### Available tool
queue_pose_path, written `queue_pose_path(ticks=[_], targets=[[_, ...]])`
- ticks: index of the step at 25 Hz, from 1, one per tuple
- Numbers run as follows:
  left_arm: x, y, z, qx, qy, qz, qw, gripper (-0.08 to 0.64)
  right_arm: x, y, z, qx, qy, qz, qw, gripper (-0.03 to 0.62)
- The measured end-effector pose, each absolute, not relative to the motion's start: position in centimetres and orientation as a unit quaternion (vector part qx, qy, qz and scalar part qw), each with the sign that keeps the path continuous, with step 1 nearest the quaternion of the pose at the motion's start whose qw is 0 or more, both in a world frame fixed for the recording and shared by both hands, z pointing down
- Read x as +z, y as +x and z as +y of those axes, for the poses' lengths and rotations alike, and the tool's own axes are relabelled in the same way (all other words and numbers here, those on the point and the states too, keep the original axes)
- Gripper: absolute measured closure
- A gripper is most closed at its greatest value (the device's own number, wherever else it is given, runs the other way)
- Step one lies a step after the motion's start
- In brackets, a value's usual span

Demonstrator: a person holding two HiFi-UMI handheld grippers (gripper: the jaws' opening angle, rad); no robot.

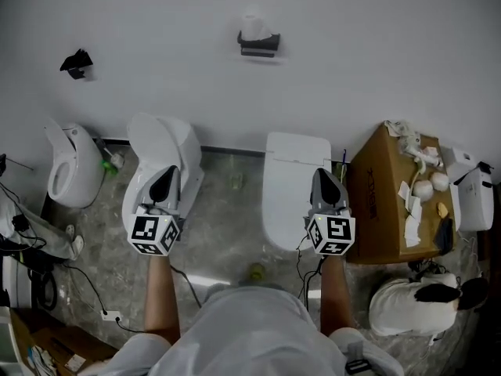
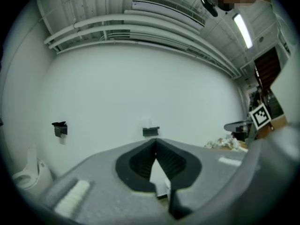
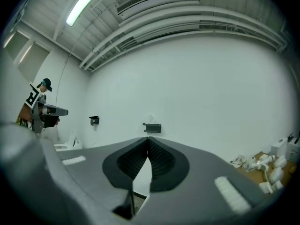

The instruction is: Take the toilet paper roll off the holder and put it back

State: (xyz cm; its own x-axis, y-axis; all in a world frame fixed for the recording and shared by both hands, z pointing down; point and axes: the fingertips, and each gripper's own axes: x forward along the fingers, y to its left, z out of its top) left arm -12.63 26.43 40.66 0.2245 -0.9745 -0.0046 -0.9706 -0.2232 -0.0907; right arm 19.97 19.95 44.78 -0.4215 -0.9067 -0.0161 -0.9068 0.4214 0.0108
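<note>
Head view shows what?
– White toilet paper roll (image 1: pixel 252 24) atop its dark holder (image 1: pixel 258 47), mid-way along the bare white wall (image 1: pixel 376 53); grey marbled floor (image 1: pixel 227 222) open between two white toilets (image 1: pixel 149 135) (image 1: pixel 293 171).
– Tongs?
– Left gripper (image 1: pixel 163 180), right gripper (image 1: pixel 324 180): both clenched, empty.

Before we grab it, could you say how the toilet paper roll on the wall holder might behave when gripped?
The toilet paper roll looks small, white and soft, so probably light and squashable. It sits on top of the dark holder, apparently unpinned, so a nudge might tip or roll it.
</note>
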Motion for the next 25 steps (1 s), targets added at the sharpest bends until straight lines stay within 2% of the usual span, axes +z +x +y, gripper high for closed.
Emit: queue_pose_path(ticks=[13,25], targets=[[40.3,-13.0,14.2,-0.03,-0.78,0.623,0.041,0.56,45.1,17.7,7.5,0.005,-0.517,0.856,-0.001,0.591],[41.2,-17.7,-1.3,-0.026,-0.809,0.586,0.03,0.56,45.5,12.8,-5.3,0.002,-0.551,0.835,-0.01,0.591]])
